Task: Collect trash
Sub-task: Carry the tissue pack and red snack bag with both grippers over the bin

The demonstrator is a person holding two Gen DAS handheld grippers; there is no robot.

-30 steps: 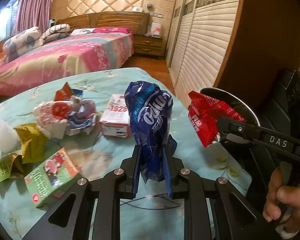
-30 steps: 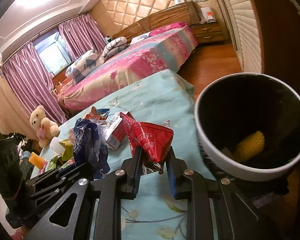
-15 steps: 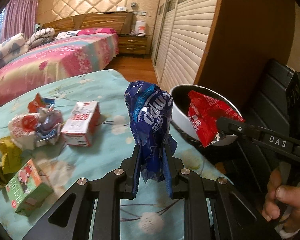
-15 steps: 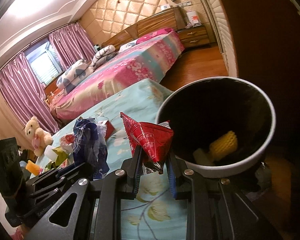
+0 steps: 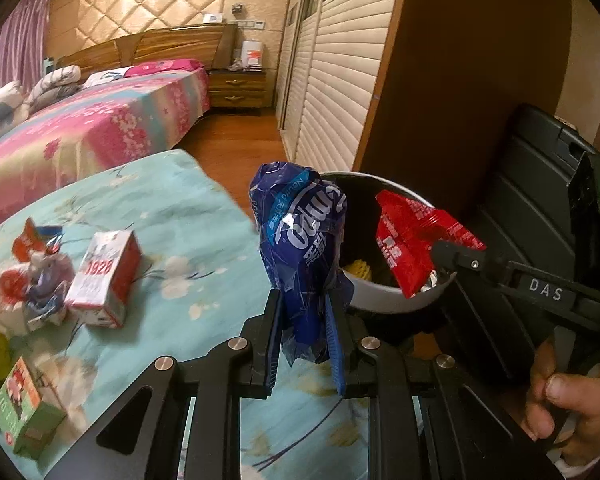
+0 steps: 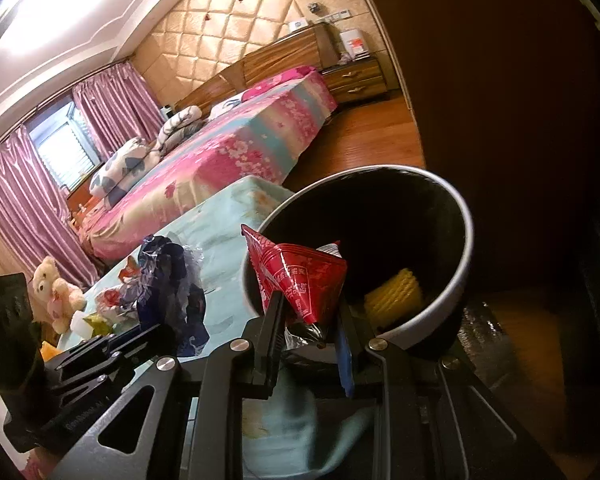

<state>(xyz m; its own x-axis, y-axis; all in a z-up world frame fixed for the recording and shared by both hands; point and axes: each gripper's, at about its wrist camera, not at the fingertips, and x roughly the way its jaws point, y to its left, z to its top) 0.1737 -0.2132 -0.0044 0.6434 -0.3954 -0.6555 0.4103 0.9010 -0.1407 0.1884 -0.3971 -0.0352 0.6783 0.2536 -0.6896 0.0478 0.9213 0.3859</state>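
Note:
My left gripper is shut on a crumpled blue wrapper and holds it upright near the table's right edge, just left of the bin. My right gripper is shut on a red wrapper and holds it over the near rim of the round white bin with a black inside. A yellow piece of trash lies in the bin. In the left wrist view the red wrapper hangs over the bin. In the right wrist view the blue wrapper is at the left.
More trash lies on the table's floral teal cloth: a red-white carton, a crumpled white-red wrapper, a green carton. A wooden wardrobe stands behind the bin. A pink bed is further back.
Both grippers have moved right toward the bin with their wrappers. The red wrapper now hangs over the bin's rim, and the blue wrapper is close beside the bin.

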